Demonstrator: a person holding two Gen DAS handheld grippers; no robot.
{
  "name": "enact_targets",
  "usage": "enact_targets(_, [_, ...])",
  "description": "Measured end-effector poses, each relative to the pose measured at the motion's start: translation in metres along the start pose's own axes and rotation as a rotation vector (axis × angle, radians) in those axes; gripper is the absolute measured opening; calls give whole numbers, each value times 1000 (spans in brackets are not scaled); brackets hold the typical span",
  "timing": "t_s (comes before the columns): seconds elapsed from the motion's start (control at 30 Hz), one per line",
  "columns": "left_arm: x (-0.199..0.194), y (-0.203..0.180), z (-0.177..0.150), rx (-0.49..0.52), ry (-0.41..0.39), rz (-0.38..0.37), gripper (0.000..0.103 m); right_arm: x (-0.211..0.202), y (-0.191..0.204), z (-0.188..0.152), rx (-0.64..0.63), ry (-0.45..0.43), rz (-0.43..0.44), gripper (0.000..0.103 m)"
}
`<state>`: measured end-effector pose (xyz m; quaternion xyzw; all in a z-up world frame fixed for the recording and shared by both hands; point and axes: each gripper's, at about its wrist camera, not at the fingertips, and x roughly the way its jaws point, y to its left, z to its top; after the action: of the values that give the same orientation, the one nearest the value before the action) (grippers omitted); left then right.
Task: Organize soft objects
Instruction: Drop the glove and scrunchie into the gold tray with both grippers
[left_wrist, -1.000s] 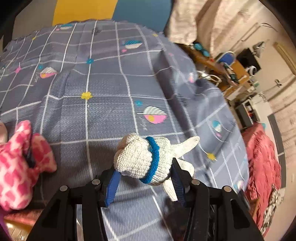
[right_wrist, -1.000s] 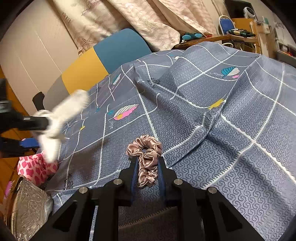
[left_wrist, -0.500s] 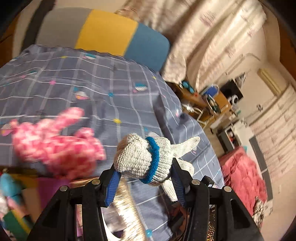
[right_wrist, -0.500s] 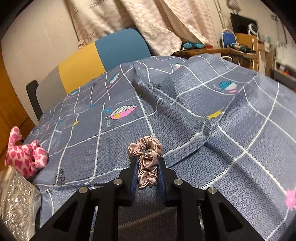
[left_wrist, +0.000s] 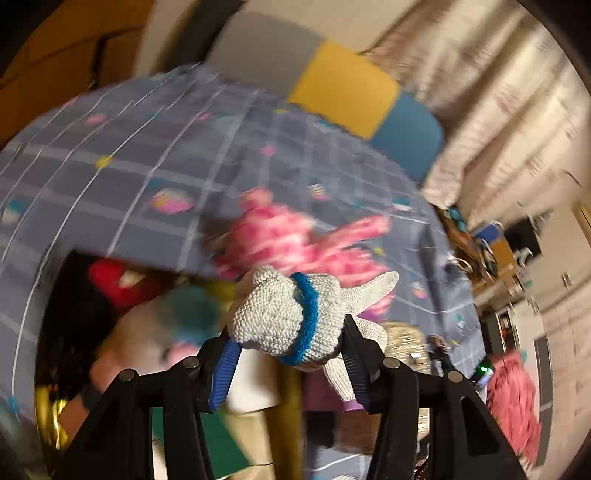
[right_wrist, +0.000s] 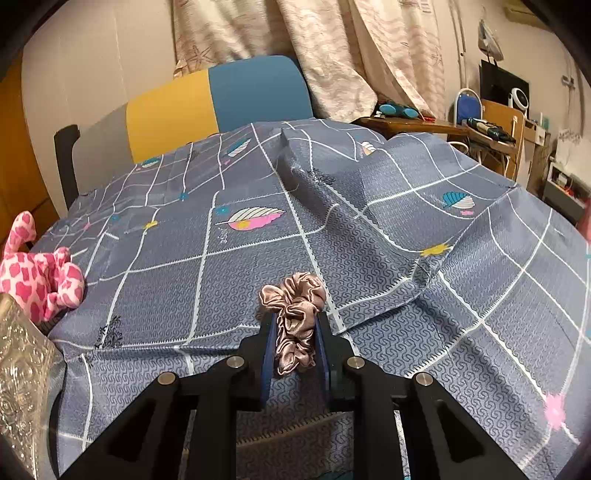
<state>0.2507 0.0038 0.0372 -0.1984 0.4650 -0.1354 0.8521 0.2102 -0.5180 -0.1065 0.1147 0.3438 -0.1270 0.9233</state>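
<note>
The left gripper (left_wrist: 288, 354) clamps a white knit glove (left_wrist: 284, 314) with a blue cuff; a blurred pink plush (left_wrist: 288, 240) lies at twelve o'clock. The right gripper (right_wrist: 293, 343) pinches a satin scrunchie (right_wrist: 295, 317) above the grey bedspread (right_wrist: 369, 258), pink plush at nine o'clock.

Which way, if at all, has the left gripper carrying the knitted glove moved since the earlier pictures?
Yes. The left gripper with the knitted glove has swung from the bedspread to beyond the pink plush toy.
</note>
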Motion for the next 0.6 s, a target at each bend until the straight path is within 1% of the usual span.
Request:
enact_targets(0.1, [9, 36, -8, -83, 36, 32, 52, 0, 2, 0, -15, 7, -10, 20])
enact_targets(0.17, [17, 48, -14, -109, 58, 41, 53, 0, 4, -1, -24, 10, -17, 20])
enact_targets(0.23, [27, 52, -16, -114, 73, 49, 53, 0, 6, -1, -34, 12, -27, 20])
enact_targets(0.33, [48, 52, -15, -80, 89, 110, 53, -1, 8, -2, -43, 15, -38, 20])
enact_targets(0.4, [61, 54, -15, -69, 122, 125, 58, 1, 8, -2, -44, 21, -42, 20])
enact_targets(0.47, [74, 53, -17, -61, 158, 124, 67, 2, 8, -2, -43, 27, -45, 21])
enact_targets(0.53, [82, 49, -20, -24, 195, 129, 69, 2, 8, -2, -43, 30, -48, 21])
enact_targets(0.6, [86, 46, -22, 10, 222, 168, 70, 2, 8, -3, -44, 30, -50, 21])
